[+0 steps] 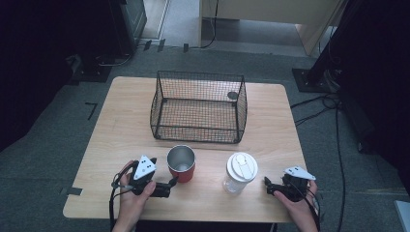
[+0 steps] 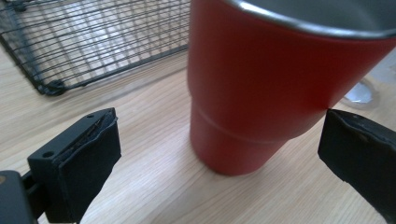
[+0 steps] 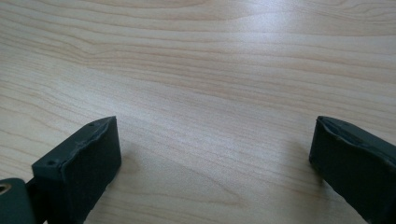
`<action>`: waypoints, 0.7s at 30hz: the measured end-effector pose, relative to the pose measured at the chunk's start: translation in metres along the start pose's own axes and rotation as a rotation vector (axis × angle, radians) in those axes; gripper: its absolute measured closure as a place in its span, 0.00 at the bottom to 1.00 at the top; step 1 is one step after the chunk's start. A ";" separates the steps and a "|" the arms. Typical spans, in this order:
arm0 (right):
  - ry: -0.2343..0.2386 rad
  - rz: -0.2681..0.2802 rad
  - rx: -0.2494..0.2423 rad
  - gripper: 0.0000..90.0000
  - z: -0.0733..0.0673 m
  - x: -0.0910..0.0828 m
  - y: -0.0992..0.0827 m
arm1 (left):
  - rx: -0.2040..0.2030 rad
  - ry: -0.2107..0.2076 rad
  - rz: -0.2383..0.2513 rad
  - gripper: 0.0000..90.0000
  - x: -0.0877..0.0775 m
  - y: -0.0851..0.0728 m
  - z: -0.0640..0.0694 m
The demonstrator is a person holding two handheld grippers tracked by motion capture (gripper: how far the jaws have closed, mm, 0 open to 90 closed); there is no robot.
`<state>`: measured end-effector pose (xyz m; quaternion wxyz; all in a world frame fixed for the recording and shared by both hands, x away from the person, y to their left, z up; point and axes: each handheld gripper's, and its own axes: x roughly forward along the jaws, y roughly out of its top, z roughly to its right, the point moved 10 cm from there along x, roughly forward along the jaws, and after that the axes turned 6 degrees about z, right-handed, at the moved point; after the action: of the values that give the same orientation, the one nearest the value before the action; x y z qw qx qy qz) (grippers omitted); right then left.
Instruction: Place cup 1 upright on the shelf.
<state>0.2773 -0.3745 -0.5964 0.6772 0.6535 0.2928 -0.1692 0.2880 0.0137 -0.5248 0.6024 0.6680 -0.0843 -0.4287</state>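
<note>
A red tumbler (image 1: 182, 164) with a steel inside stands upright on the wooden table (image 1: 125, 130), in front of a black wire basket (image 1: 199, 107). My left gripper (image 1: 170, 183) lies just left of the cup, pointing at it. In the left gripper view the red tumbler (image 2: 261, 88) looms close ahead, its base in line with the gap between the open jaws, which do not touch it. A clear bottle with a white lid (image 1: 240, 172) stands to the cup's right. My right gripper (image 1: 267, 186) rests open beside that bottle, and its own view has bare table (image 3: 210, 70) ahead.
The wire basket (image 2: 93, 37) takes up the middle of the table and has nothing in it. A small dark disc (image 1: 232, 95) lies behind the basket's far right corner. Cables trail over the grey floor to the right of the table.
</note>
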 end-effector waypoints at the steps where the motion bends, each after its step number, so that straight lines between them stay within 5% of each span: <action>1: 0.000 0.000 0.000 0.02 0.000 0.000 0.000 | 0.002 -0.005 0.001 0.00 0.001 0.001 0.001; 10: 0.000 0.000 -0.001 0.02 0.000 0.000 0.000 | 0.019 -0.039 -0.007 0.00 0.012 0.003 0.011; 21: 0.000 0.000 -0.001 0.02 0.000 0.000 0.000 | -0.007 -0.081 -0.023 0.00 0.030 0.005 0.022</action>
<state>0.2773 -0.3746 -0.5964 0.6774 0.6532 0.2930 -0.1692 0.2936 -0.0223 -0.5323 0.5959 0.6489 -0.0993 -0.4626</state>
